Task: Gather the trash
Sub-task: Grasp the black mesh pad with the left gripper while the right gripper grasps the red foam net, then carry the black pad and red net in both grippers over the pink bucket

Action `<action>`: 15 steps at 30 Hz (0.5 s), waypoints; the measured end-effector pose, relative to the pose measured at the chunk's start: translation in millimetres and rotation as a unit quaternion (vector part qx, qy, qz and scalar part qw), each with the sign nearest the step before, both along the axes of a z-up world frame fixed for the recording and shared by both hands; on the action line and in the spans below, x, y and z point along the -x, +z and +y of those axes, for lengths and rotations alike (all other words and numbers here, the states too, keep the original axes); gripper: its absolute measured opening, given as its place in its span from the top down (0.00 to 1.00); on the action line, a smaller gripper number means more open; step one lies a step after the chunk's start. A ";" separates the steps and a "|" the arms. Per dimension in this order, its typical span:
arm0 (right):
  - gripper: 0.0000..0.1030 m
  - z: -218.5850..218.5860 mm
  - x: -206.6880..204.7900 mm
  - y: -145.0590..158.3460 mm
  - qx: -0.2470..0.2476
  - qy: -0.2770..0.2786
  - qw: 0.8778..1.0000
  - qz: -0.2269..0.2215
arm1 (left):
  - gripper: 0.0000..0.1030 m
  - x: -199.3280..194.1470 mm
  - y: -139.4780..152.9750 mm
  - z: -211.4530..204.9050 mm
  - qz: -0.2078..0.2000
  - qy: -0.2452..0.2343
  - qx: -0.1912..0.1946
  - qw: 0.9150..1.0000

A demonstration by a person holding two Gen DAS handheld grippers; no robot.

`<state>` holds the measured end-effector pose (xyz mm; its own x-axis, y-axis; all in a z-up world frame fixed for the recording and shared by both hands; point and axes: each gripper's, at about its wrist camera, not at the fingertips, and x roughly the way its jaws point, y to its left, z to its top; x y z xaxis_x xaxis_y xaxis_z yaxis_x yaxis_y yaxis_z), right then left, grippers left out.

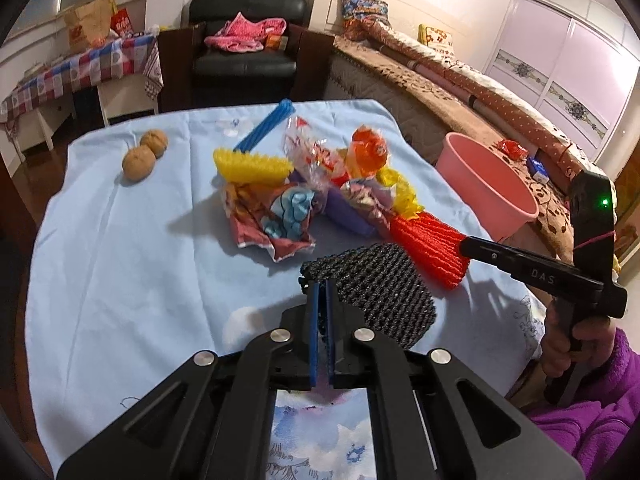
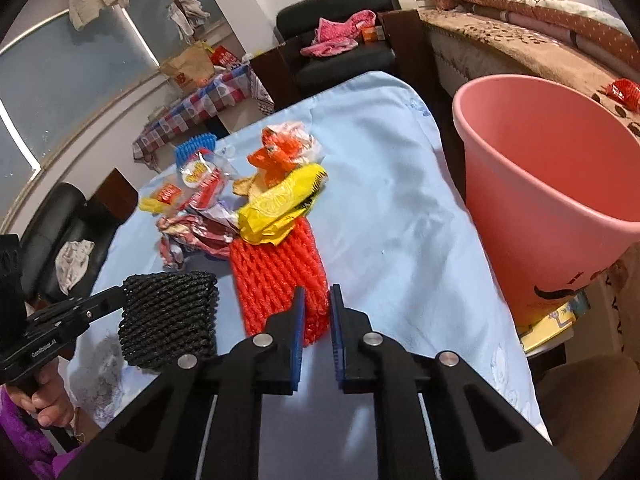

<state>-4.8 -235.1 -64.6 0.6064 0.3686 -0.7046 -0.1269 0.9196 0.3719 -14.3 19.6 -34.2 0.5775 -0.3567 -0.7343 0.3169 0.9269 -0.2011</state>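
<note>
Left gripper (image 1: 322, 292), lower centre: jaws clamped on black foam net (image 1: 380, 292). Right gripper (image 2: 318, 312), lower centre: jaws narrow, pinching red foam net (image 2: 276, 276). Pink bucket (image 2: 560, 216) at right.

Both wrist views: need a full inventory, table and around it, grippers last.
black foam net: 1, black, near table edge, pinched in left gripper
red foam net: 1, red, centre-near, its end between the right fingers
yellow foam net: 1, yellow, far side of pile
blue foam net: 1, blue, behind yellow one
wrappers: several, crumpled, mixed colours, heaped mid-table
walnuts: 2, brown, far left of cloth
tablecloth: 1, light blue
bucket: 1, pink, off the table's right edge
armchair: 1, black, beyond table
left gripper: shut on black foam net
right gripper: closing around red foam net
</note>
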 end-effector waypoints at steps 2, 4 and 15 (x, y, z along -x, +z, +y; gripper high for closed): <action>0.90 1.5 5.2 5.9 0.001 0.005 1.000 -0.013 | 0.97 1.9 4.8 0.1 -0.008 0.001 0.000 1.000; 0.90 2.8 10.6 14.3 0.009 0.011 0.999 -0.032 | 0.97 3.6 11.1 -0.2 -0.017 0.004 0.004 1.000; 0.90 -10.9 34.8 50.1 0.014 0.001 0.995 -0.095 | 0.97 11.8 52.7 -7.4 -0.074 -0.009 0.029 0.997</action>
